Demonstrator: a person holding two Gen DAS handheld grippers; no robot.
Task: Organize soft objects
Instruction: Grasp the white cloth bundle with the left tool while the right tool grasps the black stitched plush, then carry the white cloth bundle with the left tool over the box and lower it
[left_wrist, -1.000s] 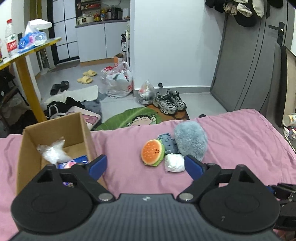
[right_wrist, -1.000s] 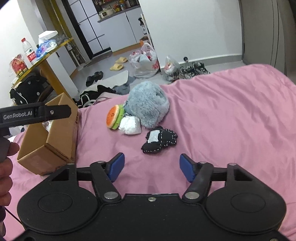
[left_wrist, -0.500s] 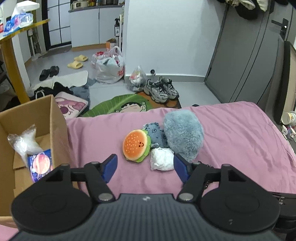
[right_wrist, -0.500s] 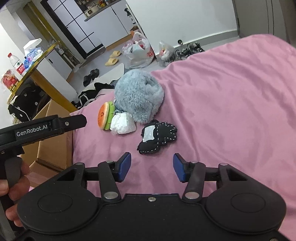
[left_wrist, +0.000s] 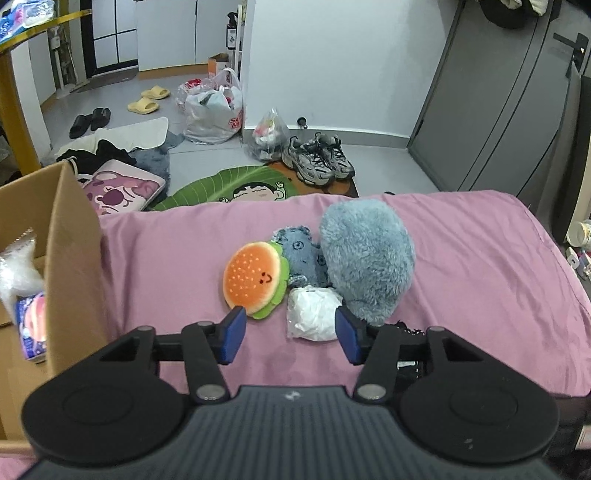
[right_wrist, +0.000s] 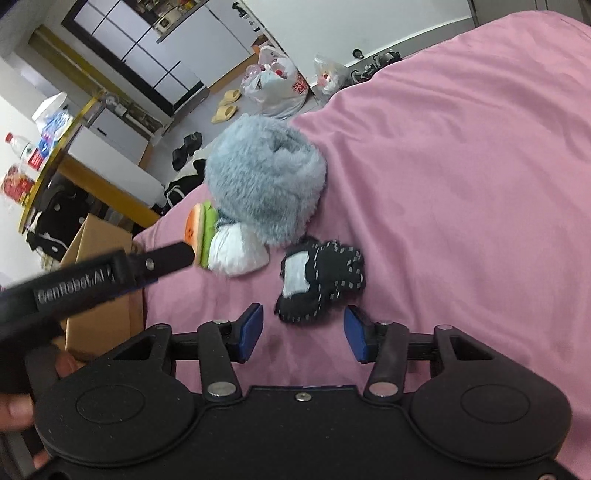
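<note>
Soft toys (left_wrist: 365, 258) clustered on bed (left_wrist: 480, 258) beside box (left_wrist: 74, 258); left tongs (left_wrist: 290, 334) and right tongs (right_wrist: 303, 334) closing in, part-open, empty, poised to grasp

Showing matt pink cloth on the bed cover (left_wrist: 480, 258), long shaggy grey-blue fur on the large plush (left_wrist: 365, 258), crinkled glossy plastic around the white bundle (left_wrist: 312, 314), plain matt cardboard on the box (left_wrist: 74, 258).

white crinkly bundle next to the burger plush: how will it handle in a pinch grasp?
The white bundle looks like crumpled thin plastic wrap, so it probably squashes and feels light. The creased, shiny film may slip between pads. It leans against the burger plush and grey fluffy plush, so lifting it may nudge them.
</note>
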